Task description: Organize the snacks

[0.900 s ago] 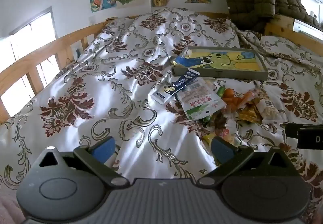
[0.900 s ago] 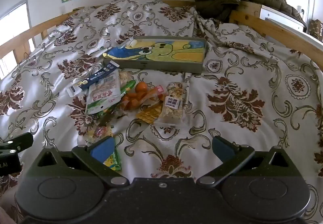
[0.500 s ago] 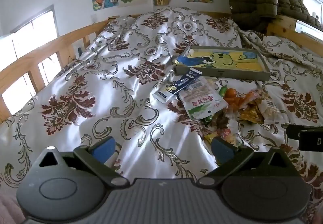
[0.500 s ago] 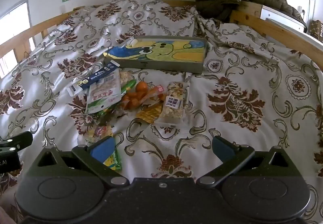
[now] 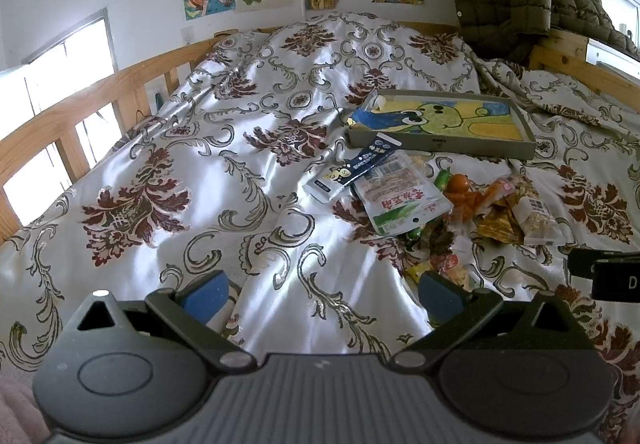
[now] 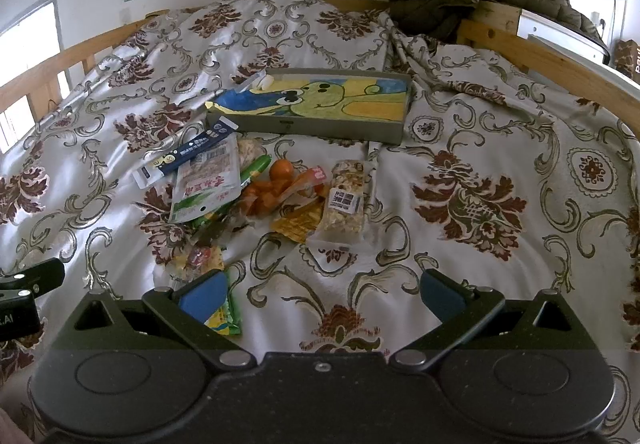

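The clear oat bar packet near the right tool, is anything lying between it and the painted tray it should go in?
Nothing visible does. The clear oat bar packet lies on the bedspread just in front of the flat grey tray with a painted frog, with only bare floral fabric between them. The open right tool also has bare fabric ahead.

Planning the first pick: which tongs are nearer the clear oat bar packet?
Right. The oat bar packet lies just ahead of the right tongs, slightly right of centre. From the left tongs it sits far off to the right, past the snack pile.
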`<state>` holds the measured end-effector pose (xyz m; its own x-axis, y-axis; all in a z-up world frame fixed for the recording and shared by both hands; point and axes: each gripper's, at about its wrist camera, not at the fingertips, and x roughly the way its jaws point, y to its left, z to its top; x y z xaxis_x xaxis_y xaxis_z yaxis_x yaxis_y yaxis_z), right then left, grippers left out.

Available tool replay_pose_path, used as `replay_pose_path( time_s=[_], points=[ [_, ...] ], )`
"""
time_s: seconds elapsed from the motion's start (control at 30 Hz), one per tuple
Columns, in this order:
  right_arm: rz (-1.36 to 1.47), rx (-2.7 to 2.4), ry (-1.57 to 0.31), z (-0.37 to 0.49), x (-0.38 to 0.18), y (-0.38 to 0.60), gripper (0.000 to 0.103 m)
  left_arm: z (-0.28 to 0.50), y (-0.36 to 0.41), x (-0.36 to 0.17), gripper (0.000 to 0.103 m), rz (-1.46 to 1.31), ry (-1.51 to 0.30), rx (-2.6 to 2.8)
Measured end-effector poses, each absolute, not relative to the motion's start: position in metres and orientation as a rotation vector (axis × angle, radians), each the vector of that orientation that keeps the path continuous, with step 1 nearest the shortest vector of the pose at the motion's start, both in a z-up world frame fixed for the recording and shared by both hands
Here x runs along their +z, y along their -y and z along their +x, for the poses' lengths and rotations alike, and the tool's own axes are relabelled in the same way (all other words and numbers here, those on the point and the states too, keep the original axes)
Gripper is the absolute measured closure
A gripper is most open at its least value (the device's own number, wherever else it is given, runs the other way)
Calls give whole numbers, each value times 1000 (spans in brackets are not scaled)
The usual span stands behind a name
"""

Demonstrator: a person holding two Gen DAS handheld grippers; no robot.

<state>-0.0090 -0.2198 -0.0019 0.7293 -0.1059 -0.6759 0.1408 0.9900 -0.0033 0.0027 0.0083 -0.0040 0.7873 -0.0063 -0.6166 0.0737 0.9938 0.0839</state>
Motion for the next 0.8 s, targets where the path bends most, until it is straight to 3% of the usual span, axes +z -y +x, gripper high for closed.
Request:
replay_pose_path(
  time_s=[0.8],
  points=[
    [44,-137,-746,-8,-3,219,1,3,-10,-5,0,107,-665,-39]
  ],
)
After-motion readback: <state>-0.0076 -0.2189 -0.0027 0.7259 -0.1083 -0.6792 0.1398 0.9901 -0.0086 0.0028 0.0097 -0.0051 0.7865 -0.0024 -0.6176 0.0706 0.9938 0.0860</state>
